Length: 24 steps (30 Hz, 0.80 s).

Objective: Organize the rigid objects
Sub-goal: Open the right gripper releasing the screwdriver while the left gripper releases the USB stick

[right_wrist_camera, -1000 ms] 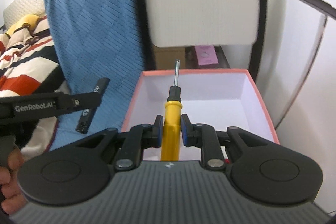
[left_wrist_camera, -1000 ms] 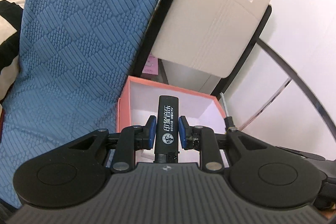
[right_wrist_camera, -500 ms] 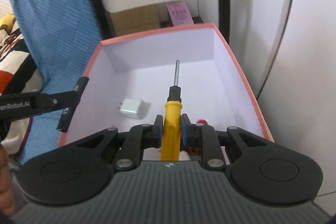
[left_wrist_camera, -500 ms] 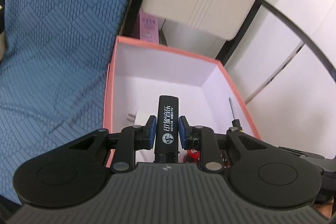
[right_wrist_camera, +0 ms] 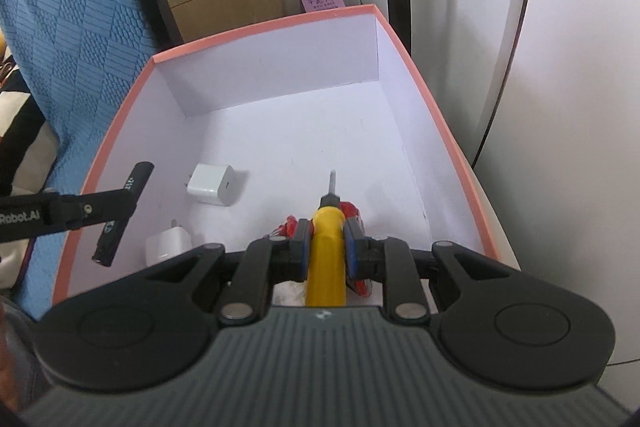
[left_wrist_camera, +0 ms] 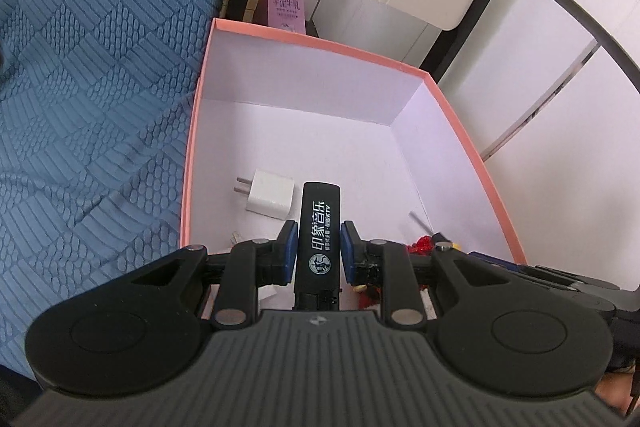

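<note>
Our left gripper (left_wrist_camera: 319, 247) pads clamp a black lighter (left_wrist_camera: 319, 227) mid-body, top end poking fwd over the box (left_wrist_camera: 192, 155). Right gripper (right_wrist_camera: 325, 242) clamps the screwdriver (right_wrist_camera: 326, 227) handle, shaft fwd. Both w/in the box, above two chargers (right_wrist_camera: 211, 183) and a red item (right_wrist_camera: 352, 211).

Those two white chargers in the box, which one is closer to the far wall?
The squarer white charger lying farther in, beside the held black lighter. The rounder charger sits nearer the camera, by the near-left corner.

Red item (right_wrist_camera: 354, 211) hidden, maybe toy.
</note>
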{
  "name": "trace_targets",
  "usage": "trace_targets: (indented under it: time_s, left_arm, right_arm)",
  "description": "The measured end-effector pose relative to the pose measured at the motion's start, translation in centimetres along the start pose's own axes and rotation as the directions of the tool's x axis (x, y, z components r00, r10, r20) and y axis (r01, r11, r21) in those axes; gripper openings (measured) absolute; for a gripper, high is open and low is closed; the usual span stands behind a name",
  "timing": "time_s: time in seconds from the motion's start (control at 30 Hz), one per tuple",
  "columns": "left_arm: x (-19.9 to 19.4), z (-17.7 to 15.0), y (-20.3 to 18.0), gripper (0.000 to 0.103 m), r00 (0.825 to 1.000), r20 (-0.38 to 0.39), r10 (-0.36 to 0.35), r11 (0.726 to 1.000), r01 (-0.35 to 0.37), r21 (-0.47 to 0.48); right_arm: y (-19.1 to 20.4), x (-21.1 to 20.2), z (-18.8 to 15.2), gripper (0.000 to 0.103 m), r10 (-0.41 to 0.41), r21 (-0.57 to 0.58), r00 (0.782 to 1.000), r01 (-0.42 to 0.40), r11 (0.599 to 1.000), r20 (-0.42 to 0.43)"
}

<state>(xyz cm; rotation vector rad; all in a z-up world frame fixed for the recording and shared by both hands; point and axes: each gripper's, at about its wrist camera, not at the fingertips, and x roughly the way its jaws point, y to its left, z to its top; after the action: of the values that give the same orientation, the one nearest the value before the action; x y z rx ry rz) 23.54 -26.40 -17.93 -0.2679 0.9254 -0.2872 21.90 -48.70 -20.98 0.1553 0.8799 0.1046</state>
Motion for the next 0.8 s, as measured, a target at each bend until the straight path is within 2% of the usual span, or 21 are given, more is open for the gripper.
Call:
trace_targets:
  time_s: [0.27, 0.37, 0.4, 0.43, 0.63, 0.8]
  left_arm:
    - [-0.3, 0.1, -0.4, 0.027, 1.0, -0.009, -0.007, 1.0, 0.007, 0.018]
    - [-0.4, 0.3, -0.5, 0.039, 0.999, -0.028, -0.017, 0.999, 0.018, 0.036]
    - [-0.6, 0.4, -0.5, 0.044, 1.0, -0.023, -0.015, 0.999, 0.016, 0.04]
    - [-0.8, 0.4, -0.6, 0.045, 1.0, -0.015, -0.017, 0.999, 0.018, 0.045]
    - [-3.6, 1.7, -1.4, 0.045, 0.999, 0.036, -0.033, 0.995, 0.029, 0.097]
    - [-7.6, 2.3, -2.1, 0.045, 0.993, 0.096, -0.063, 0.989, 0.049, 0.139]
  right_arm:
    - [0.5, -0.6, 0.2, 0.022, 0.006, -0.006, 1.0, -0.006, 1.0, 0.008]
    - [1.0, -1.2, 0.7, 0.022, 0.009, -0.018, 1.0, -0.009, 1.0, 0.018]
    - [1.2, -1.5, 0.9, 0.024, 0.008, -0.021, 1.0, -0.008, 1.0, 0.024]
    - [1.3, -1.8, 1.0, 0.024, 0.008, -0.022, 1.0, -0.008, 1.0, 0.03]
    - [2.4, -5.6, 1.9, 0.024, 0.024, 0.0, 0.996, -0.024, 1.0, 0.091]
    - [3.8, -9.7, 2.3, 0.024, 0.032, 0.002, 0.986, -0.033, 0.999, 0.162]
